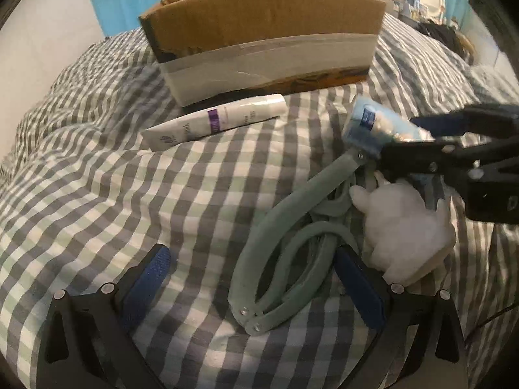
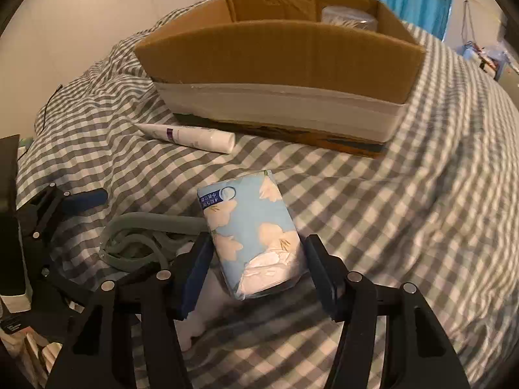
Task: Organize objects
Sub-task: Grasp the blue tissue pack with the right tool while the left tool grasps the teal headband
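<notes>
Blue tissue pack (image 2: 256,233): a soft packet with white flowers is gripped between the two fingers of the right gripper (image 2: 256,259), raised over the checked bedspread (image 2: 405,210).
Right gripper: narrowed onto the tissue pack, pads pressed to both of its sides.
Left gripper (image 1: 256,278): spread wide, nothing is held; its fingers stand on either side of the green hanger (image 1: 282,249).
Green hanger: folded plastic arms are laid on the bedspread, touching a white plush toy (image 1: 405,227).
White tube (image 1: 214,120): laid flat just in front of the cardboard box (image 2: 282,61).
Cardboard box: open at the top, placed on the bedspread behind everything; a pale round object (image 2: 350,16) is seen inside its far corner.
</notes>
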Demonstrator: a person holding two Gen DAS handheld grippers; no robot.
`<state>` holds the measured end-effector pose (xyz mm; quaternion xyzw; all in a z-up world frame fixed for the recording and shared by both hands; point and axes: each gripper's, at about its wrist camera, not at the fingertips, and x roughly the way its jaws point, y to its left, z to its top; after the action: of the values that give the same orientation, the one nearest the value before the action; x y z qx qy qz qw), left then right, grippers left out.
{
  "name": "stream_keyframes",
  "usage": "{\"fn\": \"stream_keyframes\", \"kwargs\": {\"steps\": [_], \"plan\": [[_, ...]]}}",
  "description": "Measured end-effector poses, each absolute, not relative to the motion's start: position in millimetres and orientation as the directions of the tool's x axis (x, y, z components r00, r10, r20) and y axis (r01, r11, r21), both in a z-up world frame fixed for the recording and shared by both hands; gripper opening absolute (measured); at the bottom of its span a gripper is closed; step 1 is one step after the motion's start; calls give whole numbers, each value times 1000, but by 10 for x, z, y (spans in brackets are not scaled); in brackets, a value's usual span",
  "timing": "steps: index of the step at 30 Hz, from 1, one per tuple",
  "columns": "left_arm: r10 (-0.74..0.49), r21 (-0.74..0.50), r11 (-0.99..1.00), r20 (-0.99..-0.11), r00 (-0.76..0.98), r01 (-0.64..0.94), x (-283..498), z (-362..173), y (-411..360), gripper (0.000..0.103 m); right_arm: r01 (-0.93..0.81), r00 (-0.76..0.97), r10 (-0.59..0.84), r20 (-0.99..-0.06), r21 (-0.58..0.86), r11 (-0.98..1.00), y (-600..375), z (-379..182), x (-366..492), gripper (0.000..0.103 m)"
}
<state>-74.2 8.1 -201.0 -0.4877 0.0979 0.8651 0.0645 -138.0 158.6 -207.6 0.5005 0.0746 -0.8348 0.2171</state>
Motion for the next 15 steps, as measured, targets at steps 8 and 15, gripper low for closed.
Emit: {"fn": "stream_keyframes", "kwargs": {"steps": [8, 15], "plan": [[92, 77, -953, -848, -522, -292, -543, -1953, 231, 59, 408, -467, -241, -851, 34, -912, 1746, -1888, -1200, 58], [132, 29, -954, -851, -508, -297, -481, -1870, 186, 52, 388, -509, -240, -827, 29, -921, 1805, -1690, -1015, 58]]}}
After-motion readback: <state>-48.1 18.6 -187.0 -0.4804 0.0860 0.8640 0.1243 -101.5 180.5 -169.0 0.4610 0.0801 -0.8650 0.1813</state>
